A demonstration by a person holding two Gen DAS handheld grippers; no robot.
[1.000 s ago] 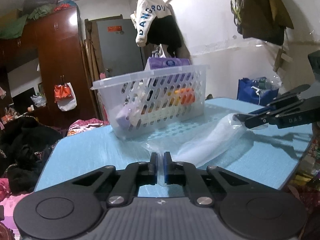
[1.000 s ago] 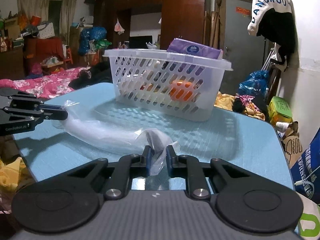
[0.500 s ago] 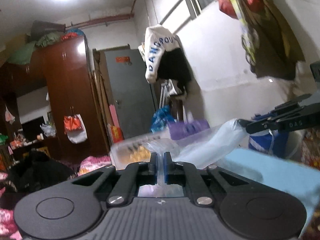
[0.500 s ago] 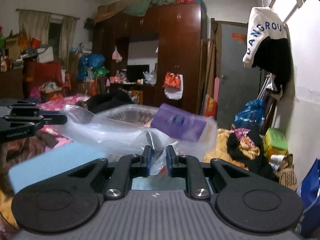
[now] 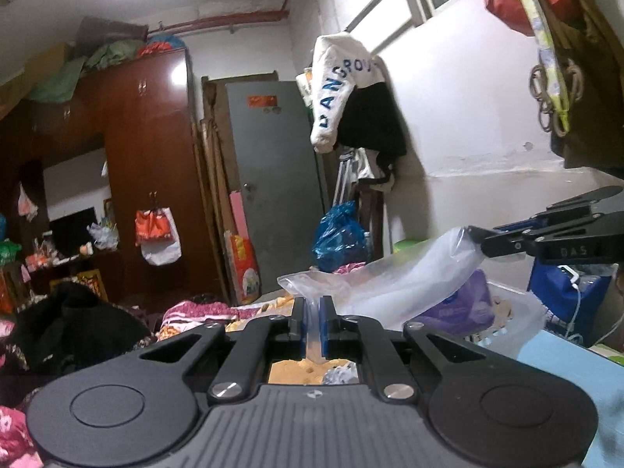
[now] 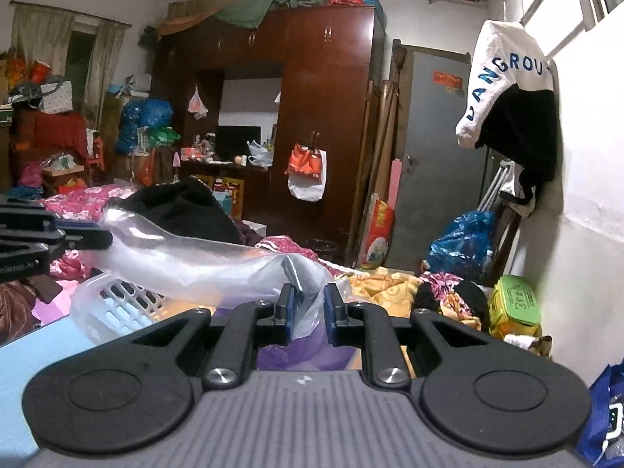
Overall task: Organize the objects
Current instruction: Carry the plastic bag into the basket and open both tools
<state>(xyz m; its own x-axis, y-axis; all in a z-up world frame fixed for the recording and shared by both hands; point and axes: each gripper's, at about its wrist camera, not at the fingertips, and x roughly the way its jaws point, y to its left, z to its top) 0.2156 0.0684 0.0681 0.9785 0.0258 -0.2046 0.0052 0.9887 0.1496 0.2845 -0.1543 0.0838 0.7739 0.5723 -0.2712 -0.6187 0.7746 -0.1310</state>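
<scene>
The clear plastic bag (image 5: 394,280) is hanging in the air, stretched between my two hand-held grippers above the white slotted basket (image 6: 113,304). I am pinching one edge of it with my left hand-held gripper (image 5: 312,323), whose fingers are pressed nearly together on the film. I am gripping the other end with my right hand-held gripper (image 6: 308,312), its fingers a little apart with bunched plastic caught between them. A purple pack (image 5: 464,304) is sitting in the basket, showing through the bag. The basket is resting on the blue bench (image 6: 35,355), low in both views. A white and black garment (image 6: 507,89) is hanging on the wall beyond.
</scene>
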